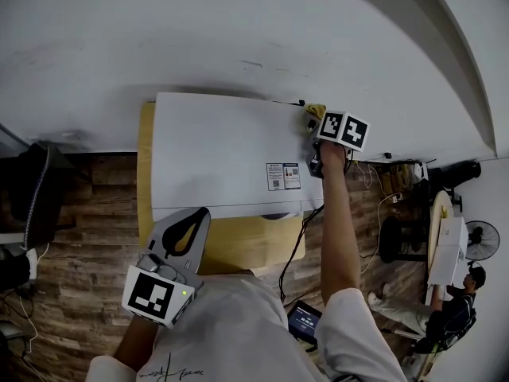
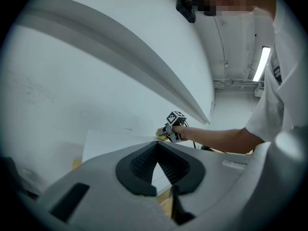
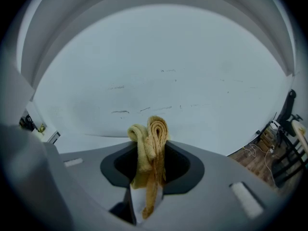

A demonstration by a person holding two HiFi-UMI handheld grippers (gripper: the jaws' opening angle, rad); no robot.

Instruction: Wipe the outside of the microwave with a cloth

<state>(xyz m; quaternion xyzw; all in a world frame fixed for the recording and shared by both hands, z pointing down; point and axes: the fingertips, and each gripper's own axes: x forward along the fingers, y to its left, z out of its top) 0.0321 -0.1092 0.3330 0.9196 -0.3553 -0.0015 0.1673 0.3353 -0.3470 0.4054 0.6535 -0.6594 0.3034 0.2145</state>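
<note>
Yellow cloth (image 3: 156, 129) clamped in right gripper (image 3: 150, 153) jaws, at far right top corner of white microwave (image 1: 223, 153) by wall (image 1: 238, 38); left gripper (image 1: 200, 213) near front edge above worktop (image 1: 238, 249), jaws together, empty.

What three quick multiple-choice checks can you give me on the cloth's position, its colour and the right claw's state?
1. Where on the microwave is the cloth? A far right corner B near left corner C centre
2. Cloth colour? A blue B yellow C white
3. The right claw is: A open, empty B shut on a sponge C shut on the cloth
Answers: 1 A, it lies at the corner by the wall; 2 B, both views show yellow; 3 C, its folds stand pinched between the jaws.
</note>
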